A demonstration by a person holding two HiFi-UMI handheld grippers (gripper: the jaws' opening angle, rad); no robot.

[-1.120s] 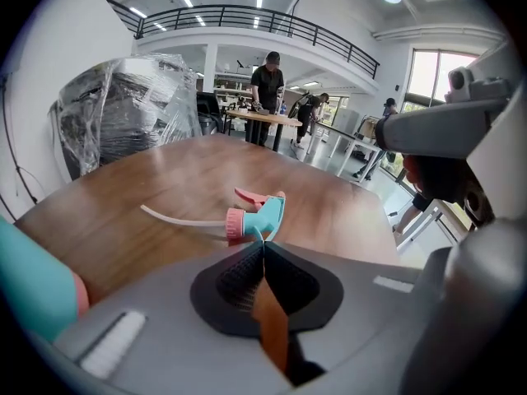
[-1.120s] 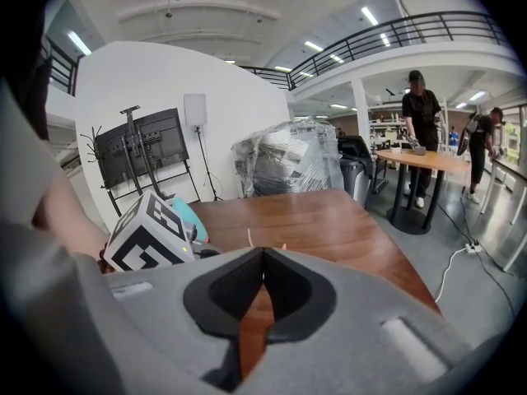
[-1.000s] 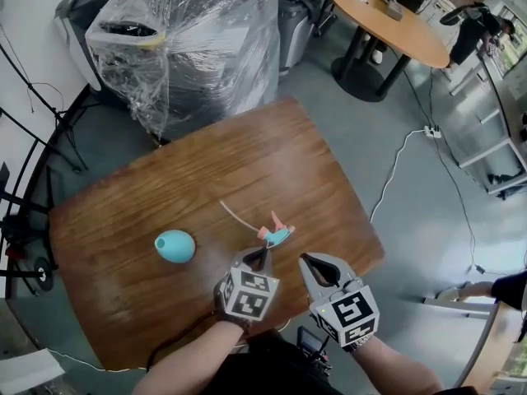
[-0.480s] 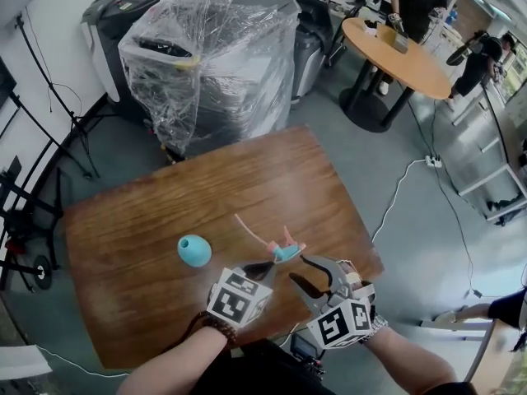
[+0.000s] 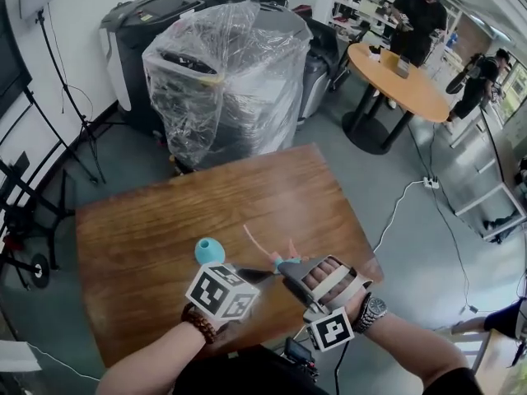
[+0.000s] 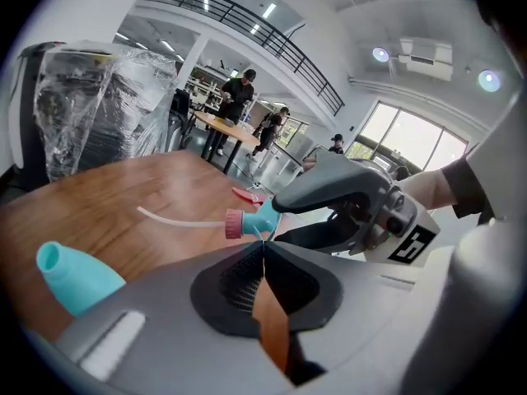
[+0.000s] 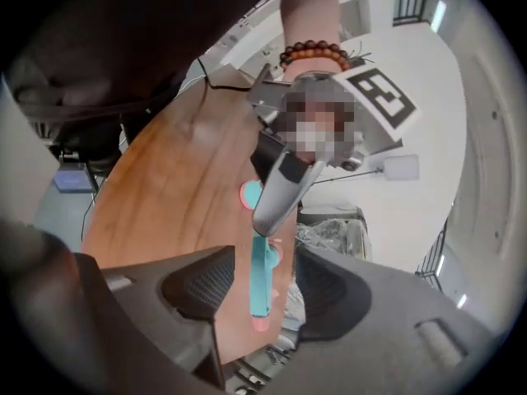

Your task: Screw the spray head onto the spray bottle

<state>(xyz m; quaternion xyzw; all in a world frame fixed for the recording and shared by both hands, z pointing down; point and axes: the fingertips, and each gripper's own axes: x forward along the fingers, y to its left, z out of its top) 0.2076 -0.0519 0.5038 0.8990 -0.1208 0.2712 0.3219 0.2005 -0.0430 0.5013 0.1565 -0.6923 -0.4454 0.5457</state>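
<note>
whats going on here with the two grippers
A person works with a gripper in each hand above a table. The left gripper has its jaws shut on the spray head, held off the table. The right gripper has just been opening its jaws around it, not gripping. The teal spray bottle sits apart on the table.

The teal plastic spray head [image 5: 286,259] has a pink threaded collar, a pink trigger and a thin pale dip tube [image 6: 177,218] trailing from the collar. It hangs above the wooden surface [image 5: 148,237], lying roughly level, pinched by a thin part at the closed tips of the left tongs [image 6: 263,241]. It also sits between the jaws of the right tongs [image 7: 263,282], which have just been opening and stand clear of it. The teal egg-shaped plastic spray bottle [image 5: 208,250] stands on the surface, its neck open and uncapped, apart from the head.
</note>
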